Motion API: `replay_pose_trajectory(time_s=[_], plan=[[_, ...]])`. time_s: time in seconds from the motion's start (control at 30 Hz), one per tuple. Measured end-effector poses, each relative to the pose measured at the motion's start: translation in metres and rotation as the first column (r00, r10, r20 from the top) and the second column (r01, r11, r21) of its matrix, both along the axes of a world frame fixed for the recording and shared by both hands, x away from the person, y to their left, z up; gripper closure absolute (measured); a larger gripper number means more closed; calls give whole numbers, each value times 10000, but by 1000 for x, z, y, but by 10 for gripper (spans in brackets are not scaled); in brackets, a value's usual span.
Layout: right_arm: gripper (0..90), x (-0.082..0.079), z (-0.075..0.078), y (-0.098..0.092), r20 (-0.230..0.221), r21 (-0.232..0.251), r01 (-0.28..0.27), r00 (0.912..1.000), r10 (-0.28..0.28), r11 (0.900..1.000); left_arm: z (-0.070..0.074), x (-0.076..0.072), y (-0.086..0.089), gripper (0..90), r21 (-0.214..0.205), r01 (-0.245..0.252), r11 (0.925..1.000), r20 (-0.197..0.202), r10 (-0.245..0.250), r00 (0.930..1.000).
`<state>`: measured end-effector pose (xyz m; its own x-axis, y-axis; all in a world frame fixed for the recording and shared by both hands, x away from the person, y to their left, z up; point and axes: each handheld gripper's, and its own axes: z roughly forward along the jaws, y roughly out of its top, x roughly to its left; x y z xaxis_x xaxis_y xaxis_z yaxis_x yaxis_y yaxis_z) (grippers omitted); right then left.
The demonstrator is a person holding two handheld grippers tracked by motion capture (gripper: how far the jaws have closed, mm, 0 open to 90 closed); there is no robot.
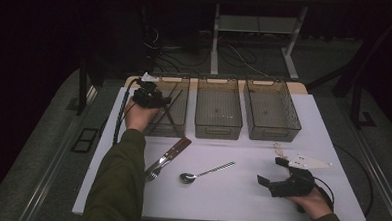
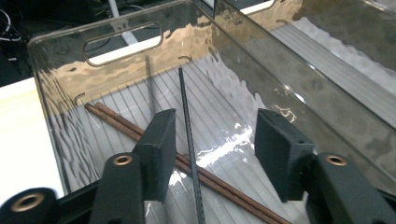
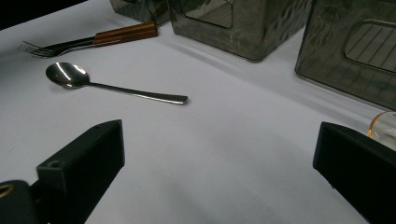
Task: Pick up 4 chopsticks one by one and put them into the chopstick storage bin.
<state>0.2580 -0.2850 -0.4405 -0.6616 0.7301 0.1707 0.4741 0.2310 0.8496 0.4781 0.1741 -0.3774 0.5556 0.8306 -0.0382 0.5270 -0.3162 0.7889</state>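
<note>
left gripper [image 2: 212,140], jaws released, hovers inside the left bin [image 1: 181,85]; dark chopstick [image 2: 189,140] and brown chopsticks [image 2: 140,133] lie there. right gripper [image 1: 276,175] open, empty. fork [image 1: 166,159], spoon [image 1: 204,173] remain on table [image 1: 240,202].

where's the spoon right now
In the high view the spoon lies on the white table, near its front middle, just right of the fork.

Black chopstick [image 2: 189,140] lies slanted in the left bin [image 2: 299,100], crossing over two brown chopsticks [image 2: 205,176].
</note>
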Motion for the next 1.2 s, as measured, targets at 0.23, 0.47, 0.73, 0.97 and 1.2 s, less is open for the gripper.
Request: replay_pose_trajectory(time_s=[0.23, 0.47, 0.73, 0.97, 1.2], plan=[[18, 0, 0, 0, 5, -62, 1, 10000, -1, 10000, 10, -13, 3, 352, -111, 312, 9994, 101, -311, 9995], [18, 0, 0, -1, -19, -63, 78, 10000, -78, 9999, 9, -34, 3, 280, -427, 747, 9963, 177, -740, 9971], [18, 1, -1, -1, -14, -100, 57, 10000, -57, 9999, 3, -64, -1, 221, -813, 1287, 9883, 400, -1258, 9913], [18, 1, -1, -1, -50, -75, 61, 10000, -62, 10000, -7, -93, -2, 189, -917, 1775, 9798, 565, -1728, 9833], [18, 1, 0, -2, -30, -77, 47, 10000, -47, 10000, -19, -117, -4, 153, -702, 2175, 9735, 480, -2145, 9756]])
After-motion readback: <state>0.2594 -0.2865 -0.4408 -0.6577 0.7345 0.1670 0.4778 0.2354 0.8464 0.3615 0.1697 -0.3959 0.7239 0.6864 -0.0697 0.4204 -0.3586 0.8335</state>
